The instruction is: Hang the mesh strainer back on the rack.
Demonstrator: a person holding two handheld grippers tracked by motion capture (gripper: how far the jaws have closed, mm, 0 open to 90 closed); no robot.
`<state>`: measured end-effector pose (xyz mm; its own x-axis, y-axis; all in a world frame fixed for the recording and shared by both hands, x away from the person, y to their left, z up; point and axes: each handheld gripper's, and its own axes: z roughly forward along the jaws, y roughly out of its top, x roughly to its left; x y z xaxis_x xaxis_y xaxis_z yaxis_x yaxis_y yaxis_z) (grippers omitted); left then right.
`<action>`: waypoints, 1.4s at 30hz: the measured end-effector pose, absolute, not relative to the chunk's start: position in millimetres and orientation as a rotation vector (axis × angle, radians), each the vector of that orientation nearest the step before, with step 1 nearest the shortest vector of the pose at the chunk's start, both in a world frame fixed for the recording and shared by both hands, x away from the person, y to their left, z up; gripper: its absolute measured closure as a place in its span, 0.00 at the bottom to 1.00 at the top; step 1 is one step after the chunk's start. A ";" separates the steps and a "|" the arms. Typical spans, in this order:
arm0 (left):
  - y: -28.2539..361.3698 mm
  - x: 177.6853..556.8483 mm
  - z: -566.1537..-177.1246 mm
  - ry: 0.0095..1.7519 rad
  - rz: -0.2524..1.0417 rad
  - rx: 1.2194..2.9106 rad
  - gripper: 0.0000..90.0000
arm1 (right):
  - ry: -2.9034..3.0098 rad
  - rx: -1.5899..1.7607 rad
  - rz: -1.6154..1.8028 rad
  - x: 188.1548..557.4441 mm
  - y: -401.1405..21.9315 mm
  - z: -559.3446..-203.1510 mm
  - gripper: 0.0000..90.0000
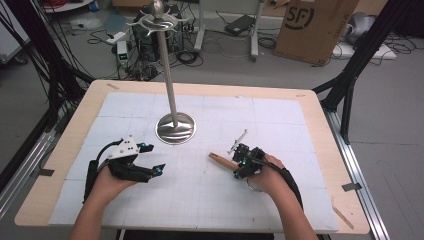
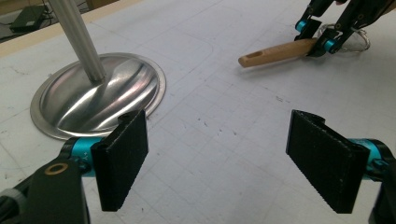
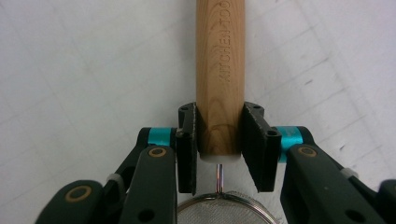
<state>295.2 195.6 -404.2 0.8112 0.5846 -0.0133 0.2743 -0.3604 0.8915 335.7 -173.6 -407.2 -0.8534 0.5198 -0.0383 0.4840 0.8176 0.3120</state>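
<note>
My right gripper (image 3: 218,149) pinches the wooden handle (image 3: 219,70) of a small strainer (image 1: 223,161), which lies on the white mat (image 1: 210,200) right of centre in the high view. My left gripper (image 2: 217,163), at lower left, has its jaws spread wide apart near the steel stand base (image 2: 98,95).

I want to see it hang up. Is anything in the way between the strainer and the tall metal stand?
Nothing visible is. The right gripper clamps the strainer by its wooden handle, and bare mat lies between it and the metal stand.
</note>
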 end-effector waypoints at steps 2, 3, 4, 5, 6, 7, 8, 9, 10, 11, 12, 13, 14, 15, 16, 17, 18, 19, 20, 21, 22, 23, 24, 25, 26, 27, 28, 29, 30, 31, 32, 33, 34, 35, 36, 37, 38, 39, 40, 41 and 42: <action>195.7 295.3 -404.3 0.645 0.375 1.958 0.24 | 2.861 0.774 0.505 335.4 -175.0 -402.0 0.76; 195.7 295.4 -404.3 0.646 0.375 1.958 0.24 | 2.851 0.787 0.536 334.4 -175.5 -398.7 0.76; 195.7 295.4 -404.4 0.645 0.374 1.959 0.24 | 2.838 0.779 0.577 334.4 -176.8 -395.6 0.76; 195.4 295.3 -404.5 0.644 0.375 1.958 0.24 | 2.822 0.782 0.622 334.0 -177.9 -392.2 0.76; 195.3 295.4 -404.5 0.637 0.372 1.960 0.24 | 2.806 0.793 0.661 333.0 -179.0 -388.7 0.76; 195.2 295.2 -404.4 0.638 0.371 1.958 0.24 | 2.789 0.782 0.701 333.2 -180.9 -385.4 0.76; 195.2 295.1 -404.4 0.638 0.373 1.958 0.24 | 2.774 0.780 0.744 333.1 -182.9 -382.3 0.76; 195.3 295.1 -404.2 0.637 0.375 1.958 0.24 | 2.761 0.781 0.782 332.8 -184.7 -379.4 0.76; 195.4 295.2 -404.1 0.638 0.375 1.958 0.24 | 2.742 0.783 0.814 332.3 -186.0 -376.8 0.76; 195.5 295.2 -404.1 0.638 0.375 1.957 0.24 | 2.728 0.780 0.840 332.1 -187.6 -374.0 0.76; 195.7 295.1 -404.0 0.642 0.374 1.956 0.24 | 2.707 0.777 0.866 331.9 -189.1 -371.4 0.76; 195.6 295.0 -404.0 0.643 0.374 1.953 0.24 | 2.688 0.793 0.898 330.7 -190.4 -368.3 0.76; 195.7 295.0 -404.0 0.645 0.374 1.952 0.24 | 2.666 0.781 0.937 331.5 -192.1 -366.0 0.76; 195.7 295.0 -404.0 0.645 0.373 1.954 0.24 | 2.648 0.789 0.975 331.2 -193.2 -363.4 0.76; 195.7 295.2 -404.0 0.643 0.373 1.956 0.24 | 2.631 0.784 1.011 331.4 -194.5 -360.8 0.76; 195.7 295.3 -404.2 0.641 0.375 1.958 0.24 | 2.616 0.784 1.044 331.6 -195.4 -358.1 0.76; 195.5 295.4 -404.3 0.637 0.373 1.960 0.24 | 2.599 0.780 1.082 332.1 -195.8 -355.6 0.76; 195.2 295.3 -404.4 0.637 0.371 1.960 0.24 | 2.583 0.777 1.117 332.4 -195.9 -353.0 0.76; 194.9 295.2 -404.5 0.637 0.370 1.958 0.24 | 2.566 0.766 1.147 332.9 -195.9 -350.0 0.76; 194.9 295.1 -404.5 0.637 0.370 1.958 0.24 | 2.552 0.757 1.180 333.7 -195.7 -347.2 0.76; 194.8 295.0 -404.4 0.637 0.369 1.957 0.24 | 2.540 0.751 1.206 334.3 -195.3 -344.1 0.76; 194.9 294.9 -404.2 0.637 0.372 1.958 0.24 | 2.527 0.746 1.227 335.2 -194.5 -340.8 0.76; 195.1 294.9 -404.2 0.637 0.373 1.958 0.24 | 2.517 0.740 1.244 335.9 -193.4 -337.6 0.76; 195.4 295.0 -404.0 0.636 0.373 1.957 0.24 | 2.519 0.742 1.255 335.8 -192.0 -333.7 0.76; 195.5 295.0 -403.9 0.637 0.373 1.957 0.24 | 2.510 0.728 1.269 336.8 -190.6 -329.8 0.76; 195.6 294.9 -403.9 0.638 0.373 1.956 0.24 | 2.498 0.704 1.286 338.0 -189.3 -325.9 0.76; 195.4 294.9 -403.9 0.640 0.372 1.952 0.24 | 2.497 0.707 1.295 338.1 -188.0 -321.5 0.76; 195.5 295.0 -403.9 0.640 0.371 1.951 0.24 | 2.489 0.702 1.305 339.3 -186.8 -316.9 0.76; 195.7 295.2 -403.9 0.636 0.368 1.951 0.24 | 2.472 0.685 1.322 341.1 -185.4 -312.6 0.76; 195.7 295.3 -403.8 0.635 0.370 1.952 0.24 | 2.463 0.687 1.339 342.2 -183.9 -307.0 0.76; 195.6 295.0 -403.9 0.636 0.367 1.951 0.24 | 2.458 0.686 1.349 343.3 -182.9 -303.6 0.76; 195.5 295.0 -403.9 0.636 0.366 1.949 0.24 | 2.448 0.681 1.360 345.1 -181.8 -299.2 0.76; 195.5 295.0 -403.8 0.637 0.368 1.950 0.24 | 2.439 0.677 1.373 346.6 -180.4 -294.8 0.76; 195.4 294.9 -403.8 0.637 0.368 1.951 0.24 | 2.425 0.673 1.389 348.2 -178.8 -290.3 0.76; 195.4 295.0 -403.8 0.636 0.371 1.952 0.24 | 2.419 0.667 1.405 349.4 -177.5 -285.3 0.76; 195.2 295.1 -403.9 0.634 0.368 1.951 0.24 | 2.411 0.655 1.426 351.1 -176.0 -280.6 0.76; 195.4 295.2 -403.8 0.632 0.370 1.953 0.24 | 2.398 0.656 1.421 352.3 -175.0 -274.9 0.76; 195.5 295.3 -403.8 0.630 0.371 1.954 0.24 | 2.374 0.646 1.440 353.9 -173.0 -269.8 0.76; 195.3 295.0 -403.8 0.633 0.364 1.950 0.24 | 2.371 0.629 1.443 355.3 -171.6 -264.6 0.76; 195.5 295.1 -403.7 0.632 0.364 1.951 0.24 | 2.376 0.635 1.444 355.3 -169.5 -259.1 0.76; 195.5 295.1 -403.7 0.631 0.363 1.947 0.24 | 2.369 0.628 1.445 355.8 -167.5 -254.3 0.76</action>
